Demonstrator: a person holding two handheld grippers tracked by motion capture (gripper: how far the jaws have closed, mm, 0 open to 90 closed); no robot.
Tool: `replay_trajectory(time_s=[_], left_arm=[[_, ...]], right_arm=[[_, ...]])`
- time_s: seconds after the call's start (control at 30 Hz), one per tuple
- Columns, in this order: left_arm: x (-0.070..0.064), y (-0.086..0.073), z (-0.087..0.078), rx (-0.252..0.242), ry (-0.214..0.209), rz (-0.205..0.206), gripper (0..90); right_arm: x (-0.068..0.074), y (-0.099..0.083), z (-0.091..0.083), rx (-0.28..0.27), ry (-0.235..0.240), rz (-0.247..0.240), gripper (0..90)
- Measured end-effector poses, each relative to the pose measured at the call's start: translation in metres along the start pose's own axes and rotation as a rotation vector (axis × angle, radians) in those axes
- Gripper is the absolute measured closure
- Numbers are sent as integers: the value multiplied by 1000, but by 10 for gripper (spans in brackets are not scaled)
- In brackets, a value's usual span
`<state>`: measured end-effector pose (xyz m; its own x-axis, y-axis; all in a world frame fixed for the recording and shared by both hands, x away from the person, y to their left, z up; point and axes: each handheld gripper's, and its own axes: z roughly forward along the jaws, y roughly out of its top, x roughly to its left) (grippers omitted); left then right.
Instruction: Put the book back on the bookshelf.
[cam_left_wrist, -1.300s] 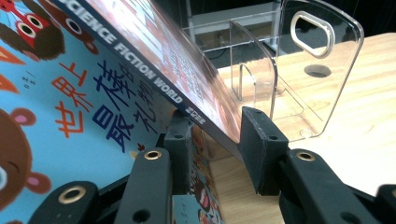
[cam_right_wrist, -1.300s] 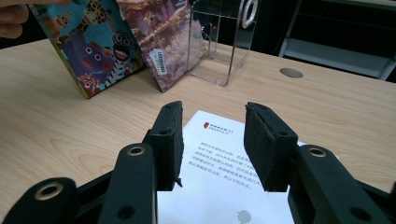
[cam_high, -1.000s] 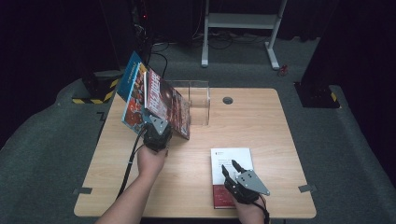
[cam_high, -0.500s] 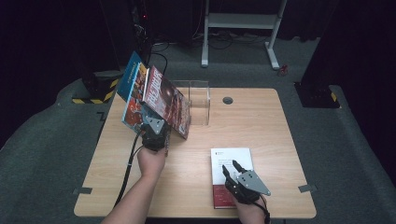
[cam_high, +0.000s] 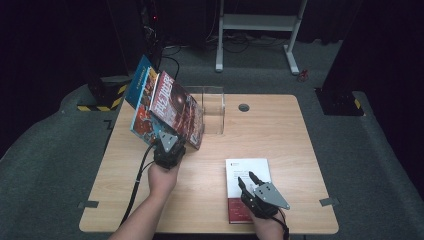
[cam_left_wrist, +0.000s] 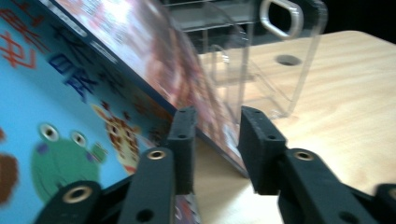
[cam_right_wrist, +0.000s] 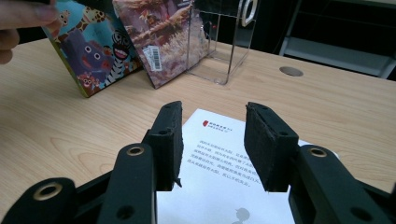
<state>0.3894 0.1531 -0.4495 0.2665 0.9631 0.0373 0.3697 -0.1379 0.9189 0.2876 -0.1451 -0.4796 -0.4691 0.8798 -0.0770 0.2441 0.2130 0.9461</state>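
Two books stand tilted at the table's far left: a red-covered book (cam_high: 177, 107) (cam_left_wrist: 163, 60) in front and a blue picture book (cam_high: 141, 87) (cam_left_wrist: 56, 116) behind it. My left gripper (cam_high: 171, 138) (cam_left_wrist: 218, 135) has its jaws on either side of the red book's lower edge, shut on it. To their right stands a clear acrylic holder (cam_high: 214, 107) (cam_right_wrist: 224, 42). A white book with a red strip (cam_high: 247, 167) (cam_right_wrist: 210, 154) lies flat near the front edge. Just above it my right gripper (cam_high: 246, 178) (cam_right_wrist: 212, 126) hovers open, holding nothing.
The wooden table (cam_high: 280, 135) has a round cable hole (cam_high: 244, 107) behind the holder. The left gripper's cable (cam_high: 137, 182) trails off the front left. On the floor beyond are a white metal frame (cam_high: 260, 22) and a yellow-black striped base (cam_high: 105, 95).
The left gripper and the two books have shifted very slightly. The right gripper stays over the white book.
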Motion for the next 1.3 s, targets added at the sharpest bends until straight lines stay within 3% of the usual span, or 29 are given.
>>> replay_trajectory(time_s=[0.07,0.17,0.57,0.83,1.0,1.2,1.3], left_arm=[[0,-6,-6,-4,-40,-4,604],[2,-17,-13,28,-100,-23,572],[-3,-61,-47,57,-164,37,503],[-11,-86,-64,101,-189,127,449],[-7,-94,-63,127,-209,95,413],[-8,-95,-65,119,-238,64,379],[-11,-94,-67,110,-253,59,370]], right_arm=[[0,0,0,3,-1,0,566],[-1,-1,0,7,-2,1,564],[-4,-3,-1,21,-13,4,558],[-14,-4,-6,47,-42,27,522],[-27,-5,-7,105,-70,52,483],[-39,-12,-14,190,-99,32,412],[-46,-17,-20,217,-116,60,366]])
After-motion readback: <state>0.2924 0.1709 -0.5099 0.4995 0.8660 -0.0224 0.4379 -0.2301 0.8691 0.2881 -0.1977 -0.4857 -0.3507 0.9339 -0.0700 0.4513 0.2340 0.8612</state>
